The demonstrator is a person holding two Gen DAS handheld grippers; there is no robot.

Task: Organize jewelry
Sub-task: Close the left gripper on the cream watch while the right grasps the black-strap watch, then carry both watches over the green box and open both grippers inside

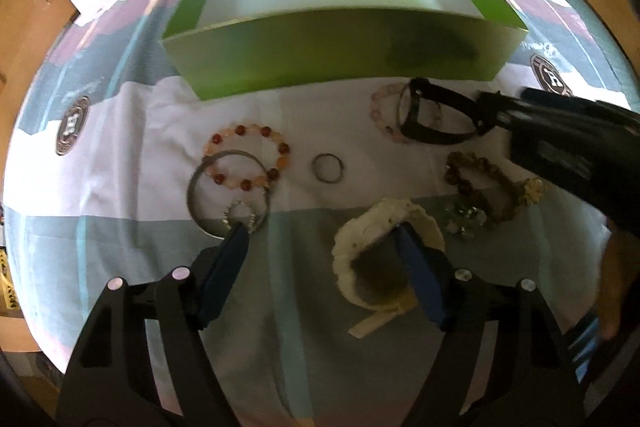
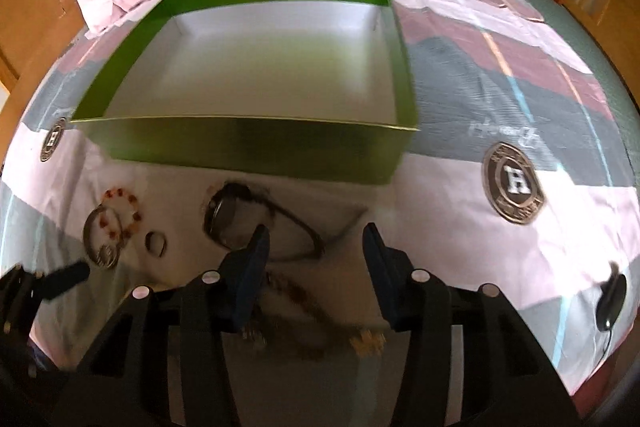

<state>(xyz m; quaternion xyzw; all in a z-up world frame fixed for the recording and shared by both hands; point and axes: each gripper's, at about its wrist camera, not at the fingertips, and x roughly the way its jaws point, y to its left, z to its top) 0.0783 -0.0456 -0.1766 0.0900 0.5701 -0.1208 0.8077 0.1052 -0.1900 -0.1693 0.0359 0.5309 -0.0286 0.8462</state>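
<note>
My left gripper (image 1: 320,247) hangs open over the bedspread (image 1: 120,227), its right finger in the white bracelet (image 1: 360,239), gripping nothing; the green box (image 1: 332,55) lies beyond. My right gripper (image 2: 316,239) stands half open, holding nothing, beads (image 2: 316,315) beneath it and the box (image 2: 248,143) far.

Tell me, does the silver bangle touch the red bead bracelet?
Touching: in the left wrist view the silver bangle lies overlapping the red bead bracelet, its rim crossing the beads.
</note>
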